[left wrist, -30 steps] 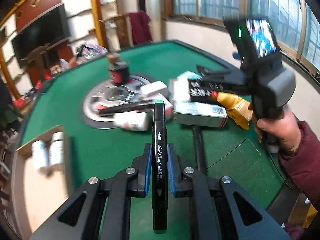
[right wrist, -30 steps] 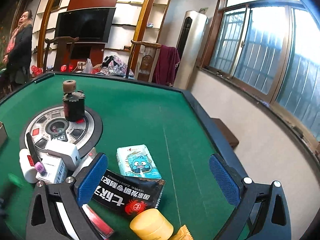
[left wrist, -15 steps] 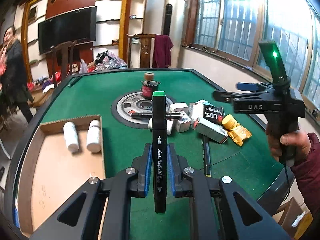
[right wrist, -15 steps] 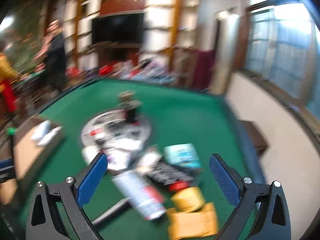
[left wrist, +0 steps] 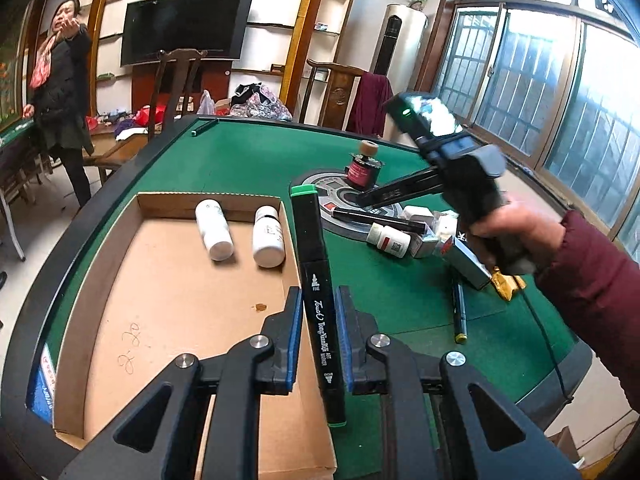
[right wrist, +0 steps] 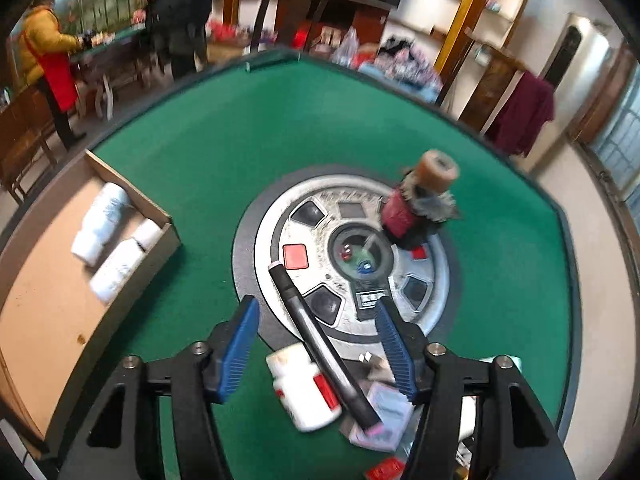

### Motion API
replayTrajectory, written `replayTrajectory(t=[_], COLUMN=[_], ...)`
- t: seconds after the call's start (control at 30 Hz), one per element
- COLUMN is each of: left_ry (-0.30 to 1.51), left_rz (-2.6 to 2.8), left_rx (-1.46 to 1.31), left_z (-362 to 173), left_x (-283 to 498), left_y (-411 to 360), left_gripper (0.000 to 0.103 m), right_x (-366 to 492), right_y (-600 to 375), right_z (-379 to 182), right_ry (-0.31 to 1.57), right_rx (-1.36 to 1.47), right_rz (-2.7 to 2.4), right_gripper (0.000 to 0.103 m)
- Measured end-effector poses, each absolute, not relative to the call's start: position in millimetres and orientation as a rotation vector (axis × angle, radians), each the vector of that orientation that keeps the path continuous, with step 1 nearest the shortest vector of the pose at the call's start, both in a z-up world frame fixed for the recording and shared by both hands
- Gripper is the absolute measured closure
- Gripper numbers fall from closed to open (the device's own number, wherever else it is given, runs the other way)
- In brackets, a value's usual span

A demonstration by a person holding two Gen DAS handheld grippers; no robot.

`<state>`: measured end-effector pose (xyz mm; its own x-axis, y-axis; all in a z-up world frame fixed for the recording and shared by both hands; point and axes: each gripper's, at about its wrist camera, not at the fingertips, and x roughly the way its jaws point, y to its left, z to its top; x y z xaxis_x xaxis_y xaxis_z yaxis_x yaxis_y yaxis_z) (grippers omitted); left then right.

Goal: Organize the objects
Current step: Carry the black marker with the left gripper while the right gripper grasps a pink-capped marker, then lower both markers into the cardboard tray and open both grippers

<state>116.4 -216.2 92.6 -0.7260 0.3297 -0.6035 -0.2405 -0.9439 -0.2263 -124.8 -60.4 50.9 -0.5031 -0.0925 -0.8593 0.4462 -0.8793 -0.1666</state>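
My left gripper (left wrist: 317,312) is shut on a black marker with green ends (left wrist: 316,268), held above the right edge of the cardboard tray (left wrist: 160,312). Two white bottles (left wrist: 214,230) lie in the tray's far end; they also show in the right wrist view (right wrist: 108,248). My right gripper (right wrist: 318,344) is open, its jaws on either side of a black pen (right wrist: 320,344) that lies across a white bottle with a red label (right wrist: 304,392). In the left wrist view the right gripper (left wrist: 372,200) hovers over the pile of items.
A round metal hub (right wrist: 352,256) sits mid-table with a dark red figure (right wrist: 420,208) on it. Small boxes and packets (left wrist: 460,248) lie in the pile. Another pen (left wrist: 459,308) lies on the green felt. People stand at the far left (left wrist: 60,92).
My left gripper has carried the marker left, from over the pile to the tray's edge. My right gripper has swung down and left over the black pen and bottle.
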Motion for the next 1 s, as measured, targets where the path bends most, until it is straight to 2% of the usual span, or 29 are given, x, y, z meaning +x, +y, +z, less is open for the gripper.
replayTrajectory(t=[0.1,0.33,0.67,0.8,1.0], left_ry=[-0.194,-0.287,-0.396,-0.427,-0.377], left_rz=[2.637,2.567,2.576,2.619,2.717], left_rx=[-0.968,-0.980,-0.894,-0.857,-0.920], left_z=[91,83,107,121,125], left_x=[113,106,119,124,110], left_y=[-217,-221,-242,-261,-293], left_gripper=[0.087,0.088,0.088,0.088,0.088], right_x=[-138,-136,-91,-65,-34], right_y=[-59,-55,-19,-23,-72], right_z=[36,11,64,91,121], right_ry=[0.495,0.460,0.082,0.011,-0.031], right_rx=[1.437,1.525,1.301,1.189,1.092], right_rz=[-2.373,-2.326,-2.407,-2.391,-2.236], right_gripper=[0.055,0.087,0.087,0.087,0.087])
